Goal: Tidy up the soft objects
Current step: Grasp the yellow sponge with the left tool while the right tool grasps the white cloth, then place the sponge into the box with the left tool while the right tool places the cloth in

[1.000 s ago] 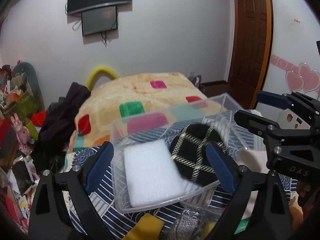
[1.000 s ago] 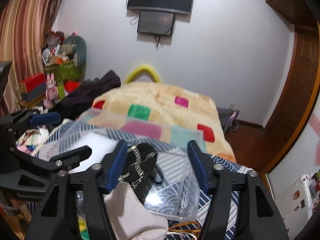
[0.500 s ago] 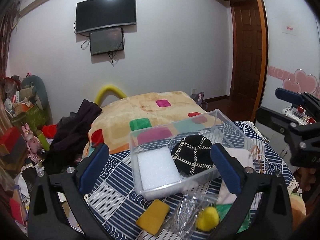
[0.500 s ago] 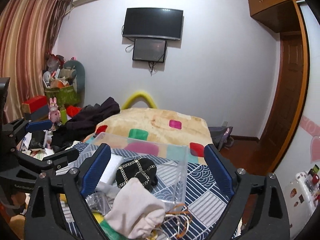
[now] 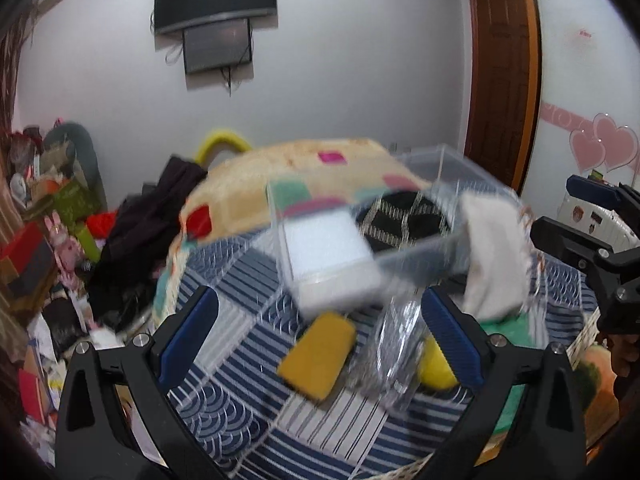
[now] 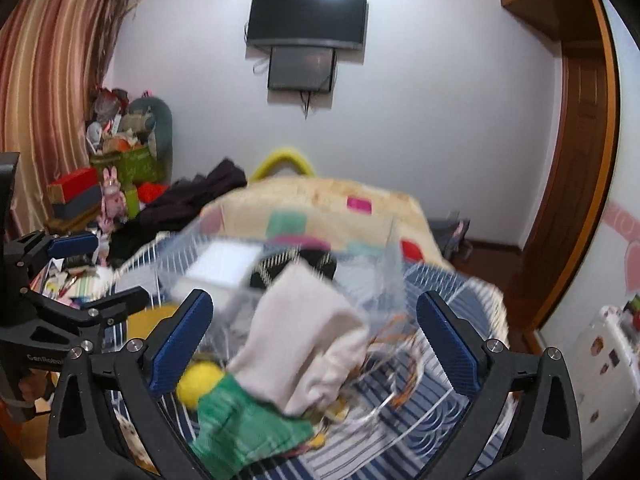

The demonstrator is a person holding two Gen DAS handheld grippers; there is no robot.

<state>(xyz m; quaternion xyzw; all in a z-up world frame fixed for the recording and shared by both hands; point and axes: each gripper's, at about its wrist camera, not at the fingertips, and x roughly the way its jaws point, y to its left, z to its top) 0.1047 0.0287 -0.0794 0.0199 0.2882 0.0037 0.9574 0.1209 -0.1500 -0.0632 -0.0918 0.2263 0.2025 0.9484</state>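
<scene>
Nearest the cameras, the left gripper [image 5: 320,340] and the right gripper [image 6: 314,340] are both hovering with jaws spread wide and nothing between the blue pads. Just beyond them, loose soft items are lying on the blue-striped cloth [image 5: 224,344]: a yellow sponge [image 5: 318,354], a crinkled clear bag [image 5: 390,350], a yellow ball [image 6: 198,384], a green cloth [image 6: 244,424] and a white cloth [image 6: 308,344] heaped on top. Behind these, the clear plastic bin [image 5: 404,240] is already holding a white foam block [image 5: 332,256] and a black patterned hat [image 5: 404,218]. Farther back, a patchwork blanket [image 6: 320,208] is covering the bed. The step in hand appears to be selecting the next item, between placements. The next move probably calls for lowering one gripper over a single piece, likely the white cloth or the sponge, closing on it without snagging its neighbours, then carrying it over the bin wall.
</scene>
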